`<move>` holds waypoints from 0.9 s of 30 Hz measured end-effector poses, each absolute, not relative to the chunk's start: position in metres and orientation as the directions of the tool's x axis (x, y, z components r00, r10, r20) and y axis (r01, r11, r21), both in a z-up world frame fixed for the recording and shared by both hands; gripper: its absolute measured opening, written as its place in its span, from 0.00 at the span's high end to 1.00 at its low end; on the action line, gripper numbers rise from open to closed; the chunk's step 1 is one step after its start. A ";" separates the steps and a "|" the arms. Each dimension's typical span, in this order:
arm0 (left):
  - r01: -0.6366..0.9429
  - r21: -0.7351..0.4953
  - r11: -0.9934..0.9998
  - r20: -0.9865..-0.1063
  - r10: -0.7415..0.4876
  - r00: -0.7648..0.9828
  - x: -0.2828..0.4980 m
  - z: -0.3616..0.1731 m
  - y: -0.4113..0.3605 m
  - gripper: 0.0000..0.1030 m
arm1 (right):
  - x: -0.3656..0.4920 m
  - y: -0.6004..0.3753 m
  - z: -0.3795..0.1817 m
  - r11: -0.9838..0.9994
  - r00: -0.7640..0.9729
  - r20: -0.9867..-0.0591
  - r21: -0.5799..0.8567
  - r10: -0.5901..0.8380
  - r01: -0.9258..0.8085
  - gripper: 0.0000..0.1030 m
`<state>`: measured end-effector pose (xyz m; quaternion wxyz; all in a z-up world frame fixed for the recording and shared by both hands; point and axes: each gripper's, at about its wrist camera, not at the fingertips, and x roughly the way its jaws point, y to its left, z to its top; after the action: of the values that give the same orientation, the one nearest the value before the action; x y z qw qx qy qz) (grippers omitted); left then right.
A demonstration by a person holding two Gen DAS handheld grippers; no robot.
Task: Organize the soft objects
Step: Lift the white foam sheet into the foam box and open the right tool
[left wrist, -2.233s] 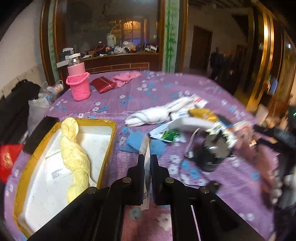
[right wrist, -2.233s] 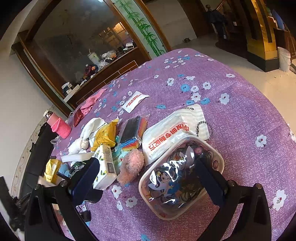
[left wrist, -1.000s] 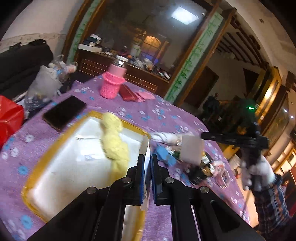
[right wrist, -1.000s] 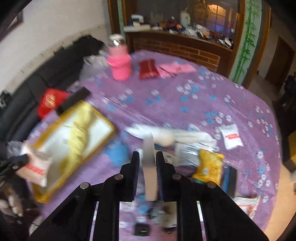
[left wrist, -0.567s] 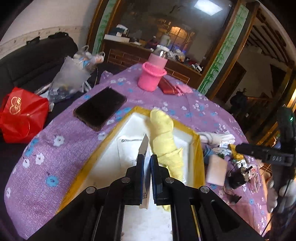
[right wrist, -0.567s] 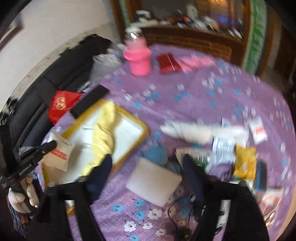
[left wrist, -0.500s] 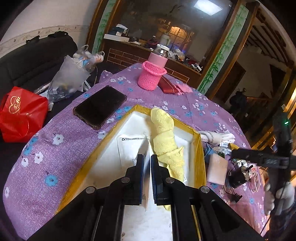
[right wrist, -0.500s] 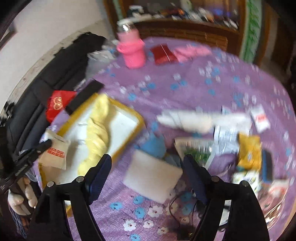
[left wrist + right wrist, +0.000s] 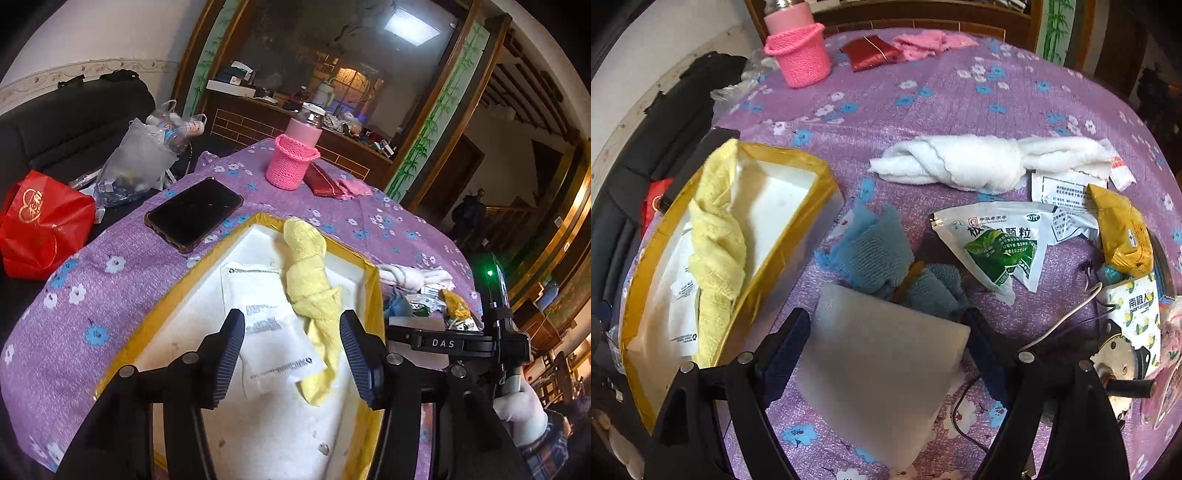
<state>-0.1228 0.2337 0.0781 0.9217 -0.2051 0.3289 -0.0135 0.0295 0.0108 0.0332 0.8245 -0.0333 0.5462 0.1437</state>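
Observation:
A yellow-rimmed white box (image 9: 236, 229) holds a twisted yellow towel (image 9: 306, 273) and a flat white packet (image 9: 273, 343). My left gripper (image 9: 291, 321) hovers over the box with its jaws opening; the packet lies loose below them. In the right wrist view, a white foam pad (image 9: 882, 369) lies flat on the purple cloth beside the box (image 9: 790, 155). My right gripper (image 9: 888, 325) straddles the pad, jaws closing, with a fingertip at each side and no visible press on it. A blue cloth (image 9: 871, 251) and a rolled white towel (image 9: 960, 166) lie beyond it.
Sachets (image 9: 1004, 243), a yellow packet (image 9: 1123, 236) and a small motor with wires (image 9: 1115, 354) crowd the right. A pink knitted cup holder (image 9: 291, 162), a red pouch (image 9: 871, 51) and pink cloth sit far back. A phone (image 9: 192, 210) lies left of the box.
My left jaws have opened and let the white packet drop flat into the box. My right gripper has sunk toward the table, down around the foam pad it released.

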 end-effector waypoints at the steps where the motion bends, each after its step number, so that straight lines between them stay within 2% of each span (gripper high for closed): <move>1: -0.111 -0.395 0.912 -0.598 -0.163 0.784 -0.125 0.078 0.234 0.45 | 0.027 0.009 0.036 0.955 0.371 -0.904 0.113 0.214 -0.275 0.43; 4: -0.121 -0.423 0.898 -0.591 -0.172 0.788 -0.130 0.076 0.237 0.45 | 0.021 0.002 0.045 0.948 0.375 -0.891 0.155 0.257 -0.279 0.60; 8: -0.136 -0.456 0.880 -0.574 -0.174 0.800 -0.140 0.075 0.244 0.45 | 0.012 -0.002 0.067 0.939 0.422 -0.860 0.167 0.288 -0.301 0.74; 10: -0.147 -0.473 0.869 -0.568 -0.173 0.805 -0.145 0.074 0.248 0.45 | 0.007 0.000 0.081 0.930 0.447 -0.838 0.176 0.313 -0.322 0.86; 18: -0.181 -0.515 0.838 -0.556 -0.166 0.815 -0.159 0.067 0.266 0.45 | 0.000 0.035 0.126 0.881 0.485 -0.769 0.209 0.416 -0.425 0.86; 23: -0.191 -0.536 0.822 -0.551 -0.169 0.817 -0.162 0.061 0.276 0.45 | 0.010 0.054 0.128 0.861 0.456 -0.763 0.251 0.457 -0.443 0.86; 27: -0.189 -0.543 0.818 -0.551 -0.178 0.815 -0.164 0.058 0.279 0.44 | 0.029 0.069 0.114 0.837 0.395 -0.762 0.344 0.513 -0.425 0.86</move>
<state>-0.1645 0.2792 0.0581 0.9038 -0.3013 0.3039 0.0030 0.0293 0.0693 0.1143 0.8339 0.0465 0.4726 0.2814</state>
